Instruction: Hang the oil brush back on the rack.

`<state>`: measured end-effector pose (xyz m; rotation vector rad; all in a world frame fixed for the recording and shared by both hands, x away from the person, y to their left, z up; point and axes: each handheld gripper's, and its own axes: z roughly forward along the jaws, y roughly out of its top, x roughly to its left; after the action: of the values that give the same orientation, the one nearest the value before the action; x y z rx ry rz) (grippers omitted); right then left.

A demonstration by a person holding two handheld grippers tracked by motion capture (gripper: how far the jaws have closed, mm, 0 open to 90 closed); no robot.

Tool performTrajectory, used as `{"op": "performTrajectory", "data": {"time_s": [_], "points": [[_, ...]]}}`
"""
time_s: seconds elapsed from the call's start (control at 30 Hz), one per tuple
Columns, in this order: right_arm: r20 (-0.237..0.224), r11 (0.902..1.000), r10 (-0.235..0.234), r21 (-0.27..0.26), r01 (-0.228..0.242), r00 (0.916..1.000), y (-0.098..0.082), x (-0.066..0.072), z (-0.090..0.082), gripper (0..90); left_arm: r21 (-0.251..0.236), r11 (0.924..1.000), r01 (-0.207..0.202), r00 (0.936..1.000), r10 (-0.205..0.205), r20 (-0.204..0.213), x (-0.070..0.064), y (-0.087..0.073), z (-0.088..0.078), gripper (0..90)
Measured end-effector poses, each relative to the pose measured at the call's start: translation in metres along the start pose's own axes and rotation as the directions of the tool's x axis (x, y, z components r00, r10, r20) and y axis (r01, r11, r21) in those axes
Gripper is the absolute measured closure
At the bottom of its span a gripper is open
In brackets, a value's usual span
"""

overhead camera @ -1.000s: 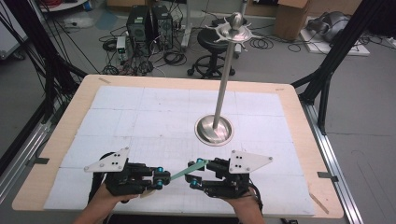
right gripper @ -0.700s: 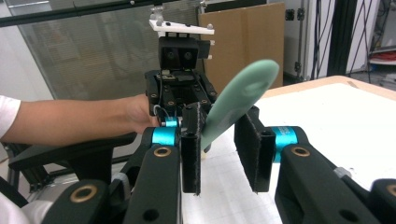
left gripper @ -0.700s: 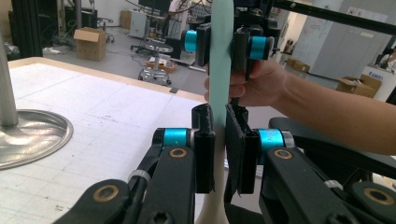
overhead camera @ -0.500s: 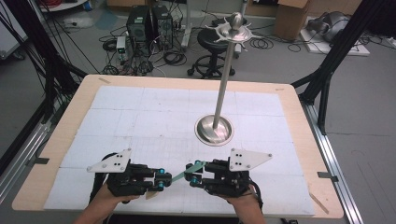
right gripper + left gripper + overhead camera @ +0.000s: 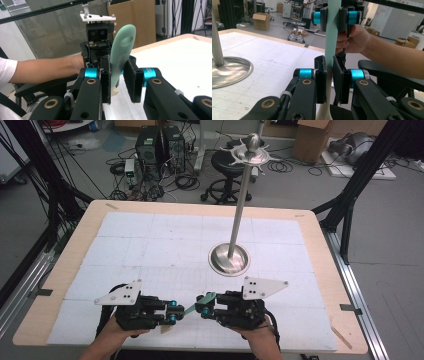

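A flat pale-green spatula (image 5: pixel 190 308) with a cream far end hangs just above the mat, bridging both grippers near the table's front edge. My left gripper (image 5: pixel 172 313) is shut on its paler half, and in the left gripper view the strip (image 5: pixel 333 40) rises from between my left gripper's (image 5: pixel 329 73) jaws to the right gripper (image 5: pixel 333 17), whose jaws clamp it. My right gripper (image 5: pixel 204 306) is shut on the green half. In the right gripper view the spatula's holed green tip (image 5: pixel 123 47) stands up between that gripper's (image 5: pixel 117 75) jaws.
A tall metal stand rises from a round steel base (image 5: pixel 229 259) at mid-table, right of centre, behind the right gripper; the base (image 5: pixel 227 72) also shows in the left gripper view. A white gridded mat (image 5: pixel 150 245) covers the wooden table. Chairs, boxes and cables lie on the floor beyond.
Almost nothing: both grippers stay at the front edge with the spatula between them, the right one shifting only slightly.
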<state>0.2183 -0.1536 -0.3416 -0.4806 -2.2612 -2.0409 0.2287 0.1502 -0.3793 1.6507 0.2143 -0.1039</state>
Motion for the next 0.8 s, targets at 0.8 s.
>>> {"op": "performTrajectory", "data": {"time_s": [0.8], "points": [[0.049,0.9993,-0.005,0.038,0.003,0.9988,0.008,0.001,0.003,78.3,0.063,0.9980,0.005,0.9978,0.000,-0.066,-0.003,0.002,0.010,55.3]]}}
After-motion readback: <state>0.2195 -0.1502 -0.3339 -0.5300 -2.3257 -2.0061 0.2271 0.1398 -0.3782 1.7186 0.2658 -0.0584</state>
